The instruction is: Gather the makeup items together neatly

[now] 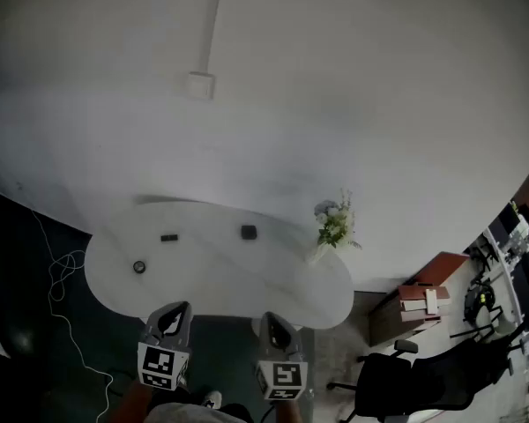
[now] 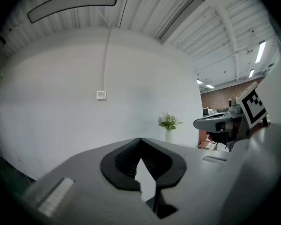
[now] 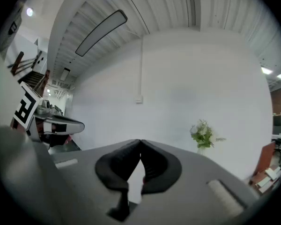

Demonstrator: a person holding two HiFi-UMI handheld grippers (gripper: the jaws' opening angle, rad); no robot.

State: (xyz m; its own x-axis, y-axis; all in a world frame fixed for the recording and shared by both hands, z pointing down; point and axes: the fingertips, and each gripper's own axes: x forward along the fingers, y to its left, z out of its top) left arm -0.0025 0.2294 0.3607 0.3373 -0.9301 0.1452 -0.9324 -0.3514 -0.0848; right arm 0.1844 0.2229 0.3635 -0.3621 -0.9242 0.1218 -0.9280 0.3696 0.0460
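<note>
Approach comes first: our left gripper (image 1: 171,317) and right gripper (image 1: 275,322) both hold their jaws pressed together, empty. Ahead of their tips on the table (image 1: 213,282) lie a round item (image 1: 139,267), a flat bar (image 1: 168,237) and a dark block (image 1: 249,232), well apart; we should open before reaching.

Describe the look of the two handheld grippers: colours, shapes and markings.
The left gripper and the right gripper look alike. Each has a broad, smooth grey body that narrows to two jaws lined with curved black pads. At its rear each carries a white cube printed with black square markers. A pale rectangular patch sits on each body's upper face.
</note>
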